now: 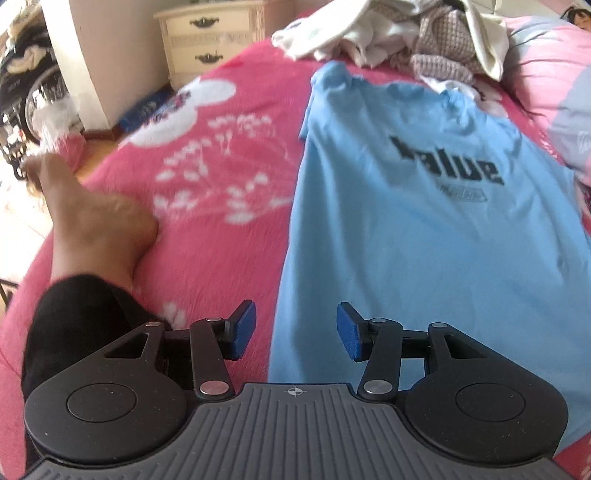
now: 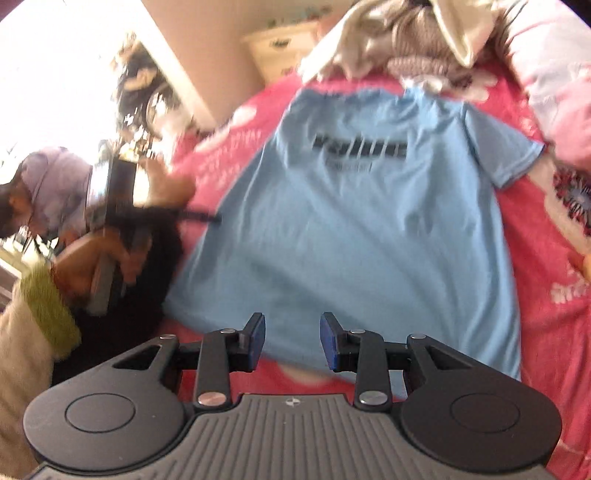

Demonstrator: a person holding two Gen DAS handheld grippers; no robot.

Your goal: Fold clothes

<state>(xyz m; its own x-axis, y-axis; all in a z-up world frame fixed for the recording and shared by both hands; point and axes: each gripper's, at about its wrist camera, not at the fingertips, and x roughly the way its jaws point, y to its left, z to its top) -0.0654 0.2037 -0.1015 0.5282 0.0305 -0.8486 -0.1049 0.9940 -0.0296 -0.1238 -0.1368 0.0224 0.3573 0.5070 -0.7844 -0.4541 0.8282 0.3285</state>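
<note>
A light blue T-shirt (image 1: 424,240) with black lettering lies spread flat on a pink flowered bedspread (image 1: 221,229), its collar toward the far end. My left gripper (image 1: 295,330) hovers open over the shirt's left side edge near the hem, with nothing between its blue pads. In the right wrist view the same T-shirt (image 2: 351,229) fills the middle. My right gripper (image 2: 292,341) hangs open just above the bottom hem, and its pads hold nothing. The left gripper (image 2: 208,217) shows blurred at the shirt's left edge, held by a hand.
A heap of unfolded clothes (image 1: 424,33) sits past the shirt's collar. A person's bare foot (image 1: 92,221) and black trouser leg rest on the bed to the left. A cream nightstand (image 1: 210,40) stands beyond the bed. Pillows (image 1: 554,81) lie at the far right.
</note>
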